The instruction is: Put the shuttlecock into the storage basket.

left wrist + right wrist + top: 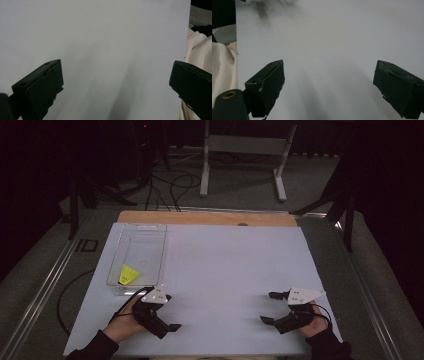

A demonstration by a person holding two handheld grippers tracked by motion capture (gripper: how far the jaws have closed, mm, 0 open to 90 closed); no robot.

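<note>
A person sits at a table covered by a pale white board (225,270), holding a black two-jaw gripper in each hand.

The left gripper (170,312) rests low on the board near its front edge, its jaws pointing toward the middle of the table. In the left gripper view its two black jaws stand wide apart with bare white board between them, so it is open and holds nothing. Cream-coloured cloth (198,47) shows past the board's edge, beyond the jaw at the right of that view.

The right gripper (270,307) rests near the board's front right corner, its jaws pointing toward the left gripper. Both jaws are visible from above, clearly separated, and the right gripper view shows the same: a wide gap with plain board between them, nothing gripped. The two grippers are well apart.

A clear plastic tray (150,232) lies on the board's left side, just beyond the left gripper and off to the side of its jaws, not between them. Inside the tray, at the end nearest the left gripper, lies a small yellow shuttlecock (128,275), its feather skirt fanned toward the far end. It sits near the left gripper, apart from its jaws, and far from the right gripper's jaws.

Beyond the table, the floor holds dark cables (170,187) and a pale metal stand (245,150).
</note>
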